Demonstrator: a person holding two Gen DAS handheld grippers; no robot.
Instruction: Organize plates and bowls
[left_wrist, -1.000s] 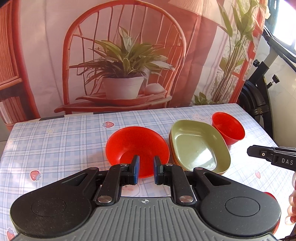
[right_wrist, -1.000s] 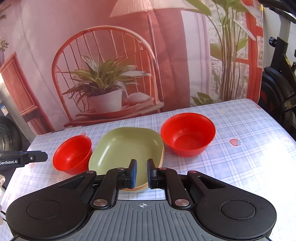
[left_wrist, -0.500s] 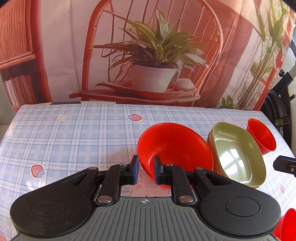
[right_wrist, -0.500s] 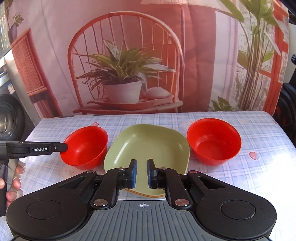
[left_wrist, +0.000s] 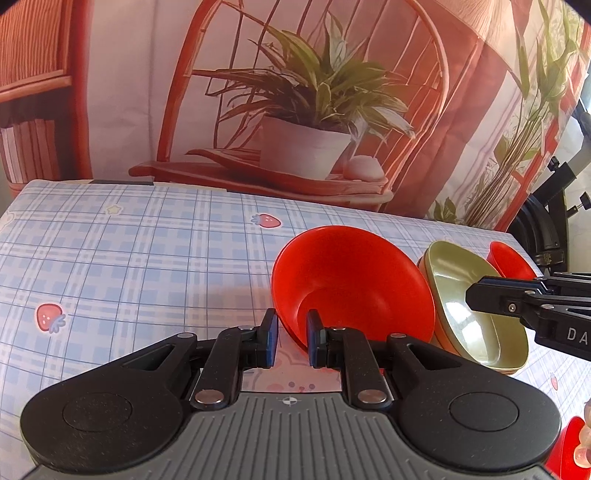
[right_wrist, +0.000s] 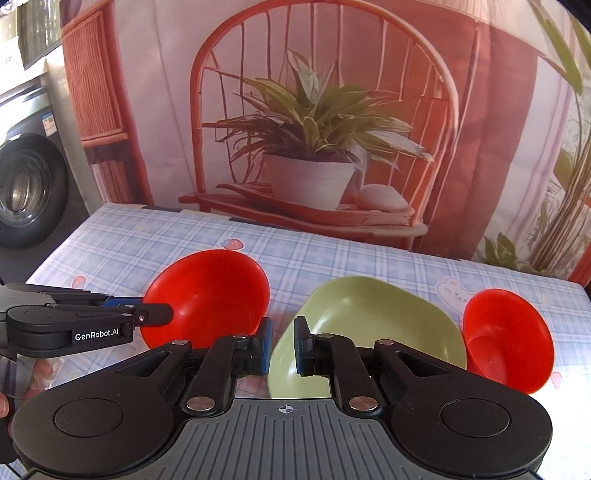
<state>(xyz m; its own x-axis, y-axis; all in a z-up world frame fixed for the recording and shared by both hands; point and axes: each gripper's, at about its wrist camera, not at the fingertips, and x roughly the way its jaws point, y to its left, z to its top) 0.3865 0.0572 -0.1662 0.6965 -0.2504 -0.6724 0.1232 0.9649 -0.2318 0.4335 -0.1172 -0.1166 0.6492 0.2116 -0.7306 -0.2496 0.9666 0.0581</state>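
Left gripper (left_wrist: 291, 338): jaws open a small gap, straddling the near rim of the large red bowl (left_wrist: 351, 284) at centre frame; not clamped. Right gripper (right_wrist: 282, 345): jaws likewise slightly parted around the near edge of the green plate (right_wrist: 373, 325), lower centre. Small red bowl (right_wrist: 506, 339) sits just beside the plate, right of frame. All on the checked tabletop (left_wrist: 129, 258).
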